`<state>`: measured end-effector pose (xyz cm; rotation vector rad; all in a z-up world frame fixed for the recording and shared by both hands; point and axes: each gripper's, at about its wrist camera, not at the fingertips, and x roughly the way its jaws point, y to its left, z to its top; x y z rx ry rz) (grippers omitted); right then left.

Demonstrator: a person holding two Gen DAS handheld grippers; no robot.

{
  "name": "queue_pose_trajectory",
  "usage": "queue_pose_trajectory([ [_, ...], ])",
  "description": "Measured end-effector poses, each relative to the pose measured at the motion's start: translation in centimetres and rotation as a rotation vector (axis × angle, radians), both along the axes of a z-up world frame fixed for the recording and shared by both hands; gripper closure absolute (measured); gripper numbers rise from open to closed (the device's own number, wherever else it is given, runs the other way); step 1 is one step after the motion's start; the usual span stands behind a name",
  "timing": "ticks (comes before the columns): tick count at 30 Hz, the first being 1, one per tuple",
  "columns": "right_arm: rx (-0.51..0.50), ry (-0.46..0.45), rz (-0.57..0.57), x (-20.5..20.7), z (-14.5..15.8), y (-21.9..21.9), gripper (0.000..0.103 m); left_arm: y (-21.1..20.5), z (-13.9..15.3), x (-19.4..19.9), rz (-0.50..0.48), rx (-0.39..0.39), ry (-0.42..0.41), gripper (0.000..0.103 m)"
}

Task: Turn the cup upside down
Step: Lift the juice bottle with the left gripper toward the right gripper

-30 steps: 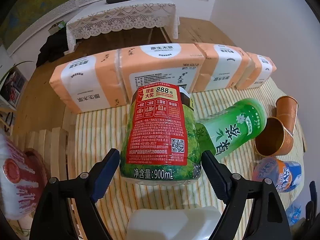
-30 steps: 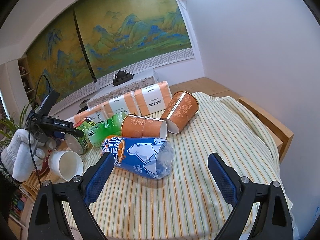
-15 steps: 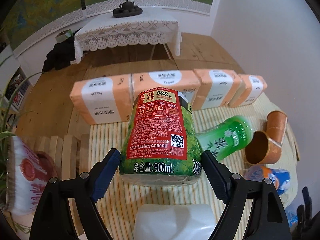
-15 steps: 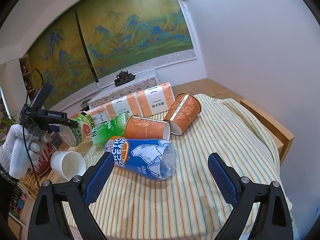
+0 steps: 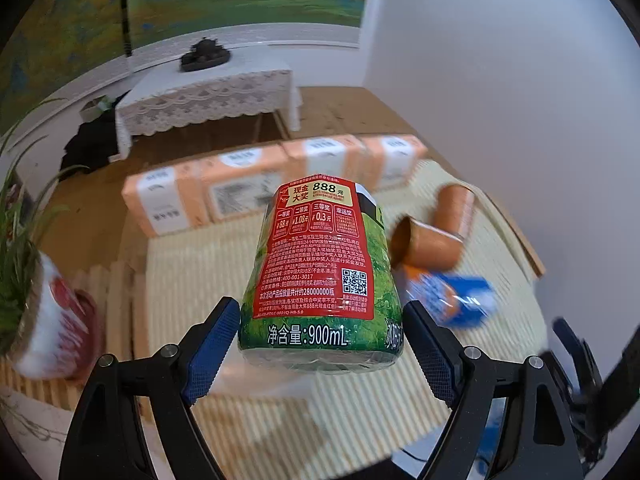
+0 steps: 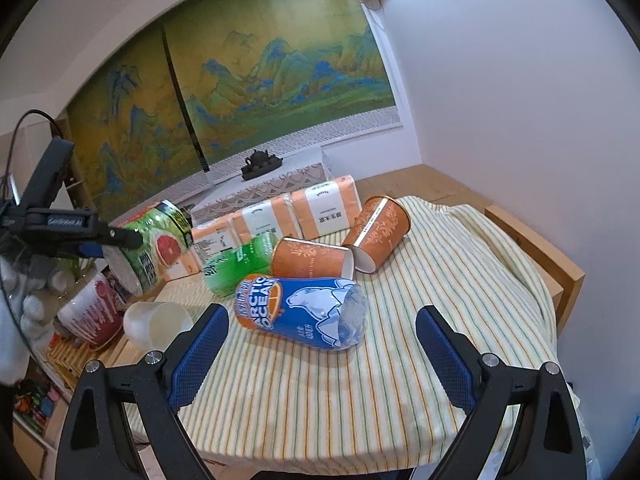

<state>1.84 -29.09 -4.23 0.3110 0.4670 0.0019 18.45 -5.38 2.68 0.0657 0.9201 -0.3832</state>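
the large green 900ml bottle-cup (image 5: 320,276), cut open at one end and wrapped in a red prize label, sits clamped between the blue pads of the left claw (image 5: 320,320), lifted clear of the striped cloth; the right wrist view shows it (image 6: 154,244) tilted in the air at the left edge of the surface, its open end pointing down and toward the camera (so the turn looks to be partway through, as far as i can judge). below it a white plastic cup (image 6: 158,324) lies on its side beside a red and white mug (image 6: 88,316). further in lie a small green bottle-cup (image 6: 240,264), an arctic ocean bottle-cup (image 6: 304,312) and two orange paper cups (image 6: 312,258) (image 6: 378,230), all on their sides, with a row of orange tissue packs (image 6: 288,212) behind. the right claw (image 6: 322,354) hangs spread wide and carrying nothing over the near part of the cloth. the step in hand seems to be the flip itself; the next move calls for finishing the rotation until the open rim faces straight down, then lowering it onto a bare patch of cloth, away from the white cup, before letting go.
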Motion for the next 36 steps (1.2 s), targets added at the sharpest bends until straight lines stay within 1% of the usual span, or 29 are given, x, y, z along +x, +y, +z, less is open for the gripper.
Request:
queue_pose_trajectory([
  [6,0.009,-0.020,0.005,-1.8,0.5,0.0,0.010,-2.6,-1.7,-6.0,-0.069,-0.011,0.011,0.017],
  [12,0.004,-0.018,0.010,-3.3,0.3,0.1,0.010,-4.3,-4.4,-9.3,-0.081,-0.022,0.025,0.017],
  [15,0.002,-0.013,0.015,-4.0,0.1,0.2,0.010,-4.9,-5.9,-10.1,-0.068,-0.029,0.034,0.017],
  [18,-0.003,-0.009,0.019,-4.5,-0.1,0.3,0.010,-5.1,-7.2,-10.4,-0.052,-0.006,0.018,0.017],
  [22,-0.008,0.000,0.028,-4.8,-0.4,0.5,0.010,-5.3,-8.5,-11.0,-0.027,0.000,0.009,0.017],
  [29,-0.014,0.013,0.036,-5.0,-0.7,1.1,0.010,-5.8,-9.5,-11.1,-0.016,0.013,-0.010,0.016],
  [36,-0.034,0.015,0.038,-5.2,-0.5,1.6,0.010,-5.1,-9.6,-10.9,-0.009,-0.016,-0.016,0.016],
])
